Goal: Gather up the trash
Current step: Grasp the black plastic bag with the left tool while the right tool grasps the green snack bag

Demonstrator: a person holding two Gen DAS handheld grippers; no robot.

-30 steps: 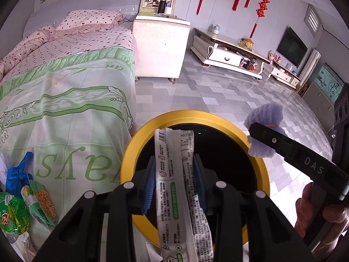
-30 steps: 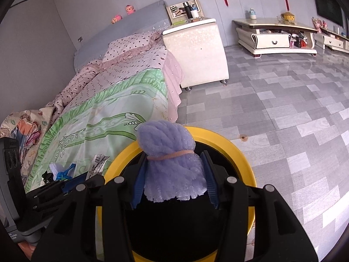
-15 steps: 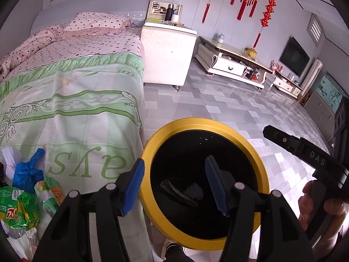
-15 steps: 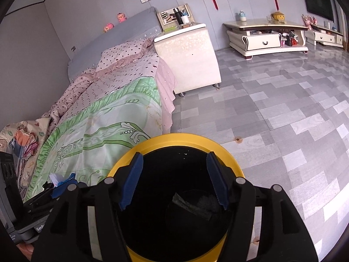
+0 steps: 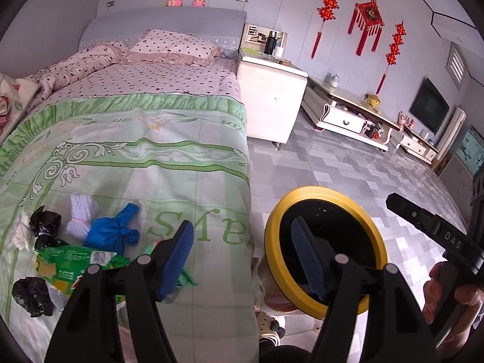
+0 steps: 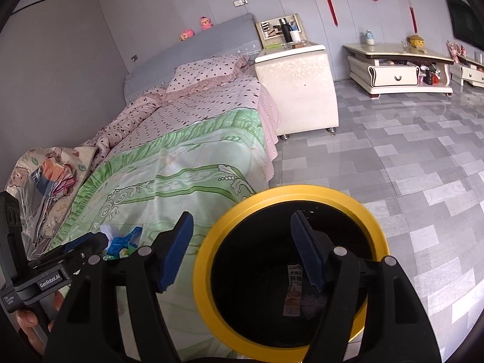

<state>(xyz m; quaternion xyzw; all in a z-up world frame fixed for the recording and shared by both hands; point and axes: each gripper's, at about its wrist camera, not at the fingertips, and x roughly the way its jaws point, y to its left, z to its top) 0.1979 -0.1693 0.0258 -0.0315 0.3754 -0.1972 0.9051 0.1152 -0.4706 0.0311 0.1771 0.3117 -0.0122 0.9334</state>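
Observation:
A black bin with a yellow rim (image 5: 273, 227) stands on the floor beside the bed. Inside it lie a printed wrapper (image 6: 293, 290) and a purple bundle (image 6: 316, 302). My left gripper (image 5: 242, 251) hangs over the bed's edge and the bin rim, its jaws opening with nothing between them. My right gripper (image 6: 242, 242) is above the bin's left rim, jaws also opening and empty. On the green bedspread lie a blue knotted bag (image 5: 112, 233), a white foam bundle (image 5: 81, 214), black bags (image 5: 45, 220), and a green snack packet (image 5: 69, 260).
The bed (image 5: 151, 139) fills the left. A white nightstand (image 5: 269, 103) stands beside it, with a low TV cabinet (image 5: 348, 115) further back. Grey tiled floor (image 6: 408, 166) lies to the right. A hand (image 5: 453, 296) holds the right gripper's handle. A shoe (image 5: 269, 323) shows below the bin.
Both grippers opened and let go: the wrapper and the purple bundle dropped into the bin. My left gripper swung left towards the trash on the bed; both pulled up and back.

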